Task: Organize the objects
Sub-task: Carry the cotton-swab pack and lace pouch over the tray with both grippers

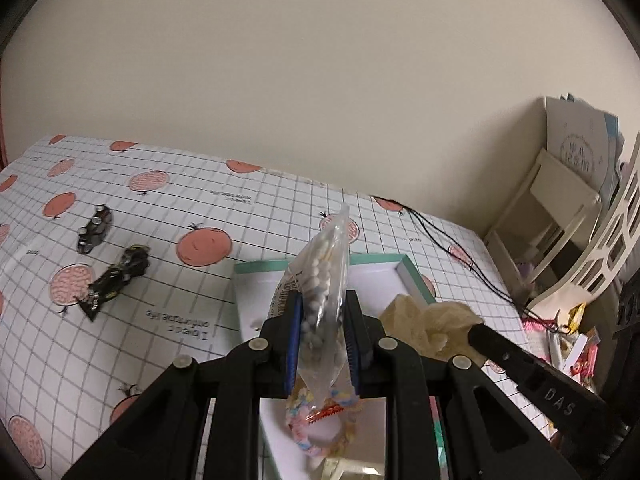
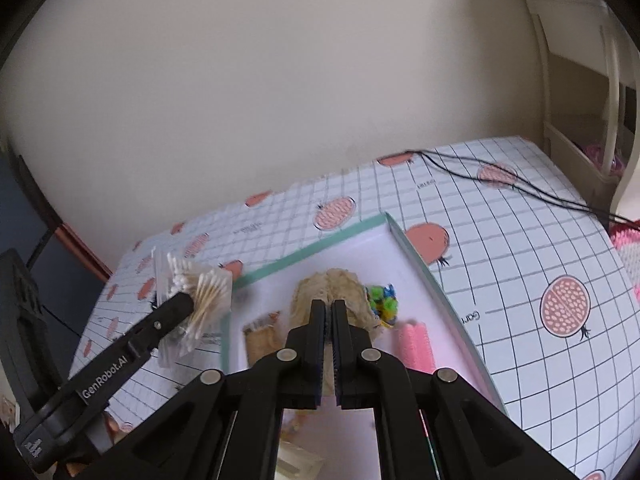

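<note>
Gridded tablecloth point(image 1: 168, 320) under both raised grippers

Both grippers are matte black plastic linkages with round silver pivot pins, the left gripper point(image 1: 320, 336) with ribbed blue pads on its fingers point(image 1: 294, 332), the right gripper point(image 2: 331, 344) with dark ridged ones.

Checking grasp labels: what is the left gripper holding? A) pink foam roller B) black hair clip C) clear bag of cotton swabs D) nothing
C: the left gripper has its jaws shut on the clear bag of cotton swabs, lifted above the white box; the black hair clips lie on the tablecloth.
</note>
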Demonstrator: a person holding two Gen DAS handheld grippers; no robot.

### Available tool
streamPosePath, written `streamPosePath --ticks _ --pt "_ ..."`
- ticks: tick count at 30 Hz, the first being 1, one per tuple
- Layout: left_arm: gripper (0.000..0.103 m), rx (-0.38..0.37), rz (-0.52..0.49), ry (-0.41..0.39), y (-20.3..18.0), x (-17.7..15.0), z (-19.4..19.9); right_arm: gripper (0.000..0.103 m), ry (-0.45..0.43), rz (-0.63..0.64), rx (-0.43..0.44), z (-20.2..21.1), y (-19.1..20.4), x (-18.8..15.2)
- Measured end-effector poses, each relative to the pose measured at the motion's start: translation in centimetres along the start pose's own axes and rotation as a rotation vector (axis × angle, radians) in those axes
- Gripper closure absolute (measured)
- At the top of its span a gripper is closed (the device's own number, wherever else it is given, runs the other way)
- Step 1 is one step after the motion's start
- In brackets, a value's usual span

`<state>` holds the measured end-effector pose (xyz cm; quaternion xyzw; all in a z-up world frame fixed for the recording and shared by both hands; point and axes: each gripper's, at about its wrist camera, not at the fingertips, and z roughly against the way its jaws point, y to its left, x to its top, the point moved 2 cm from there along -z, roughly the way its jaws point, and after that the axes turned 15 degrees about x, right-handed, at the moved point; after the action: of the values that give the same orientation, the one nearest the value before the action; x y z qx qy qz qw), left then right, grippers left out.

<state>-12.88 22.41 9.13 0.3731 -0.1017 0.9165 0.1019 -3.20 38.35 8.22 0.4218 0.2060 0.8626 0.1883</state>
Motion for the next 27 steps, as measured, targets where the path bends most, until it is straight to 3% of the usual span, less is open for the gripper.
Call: streamPosePath --ticks 7,19,27 --pt "0.082 0.03 -0.067 0.031 -1.9 -1.1 -2.6 0.099 0.065 -0.027 -0.042 -2.3 -2.1 -1.0" --pt "0.08 -0.017 -0.091 0.084 -4.4 -2.5 -3.8 0.099 0.163 -0.015 -0.08 -5.0 -2.7 -2.8" --pt "0.054 -0.077 -0.03 0.137 -3.7 -2.3 -4.0 0.096 0.164 -0.032 -0.08 -4.9 -2.9 -3.2"
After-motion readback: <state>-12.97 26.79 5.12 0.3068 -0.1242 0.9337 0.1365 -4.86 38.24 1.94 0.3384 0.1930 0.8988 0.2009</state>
